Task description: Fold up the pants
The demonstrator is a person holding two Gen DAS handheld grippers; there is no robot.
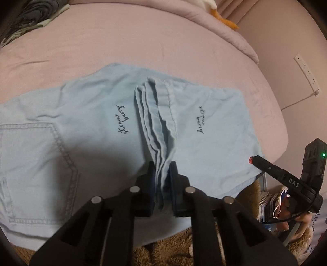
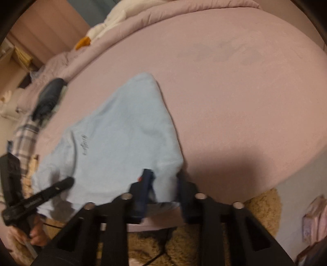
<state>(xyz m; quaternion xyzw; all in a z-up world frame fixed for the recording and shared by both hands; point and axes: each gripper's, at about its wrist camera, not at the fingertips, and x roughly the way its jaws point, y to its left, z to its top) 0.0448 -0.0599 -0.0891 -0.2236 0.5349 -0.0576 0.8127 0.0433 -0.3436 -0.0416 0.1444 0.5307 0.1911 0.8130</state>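
Observation:
Light blue denim pants (image 1: pixel 85 131) lie on a pink bed sheet (image 1: pixel 143 45), with a back pocket at the left and dark script embroidery. My left gripper (image 1: pixel 162 174) is shut on a bunch of several folded fabric layers (image 1: pixel 157 122) at the near edge. In the right wrist view the pants (image 2: pixel 122 133) spread to the upper left. My right gripper (image 2: pixel 165 182) stands with its jaws apart around the near right corner of the cloth; the frame is blurred. The right gripper's fingers (image 1: pixel 271 169) show at the right of the left wrist view.
A rolled pink duvet (image 1: pixel 224 26) lies along the far side of the bed. Dark clothes (image 1: pixel 34 16) are piled at the far left corner. A brown fuzzy rug (image 2: pixel 261 208) covers the floor by the near bed edge. Books (image 1: pixel 269 202) stand at the right.

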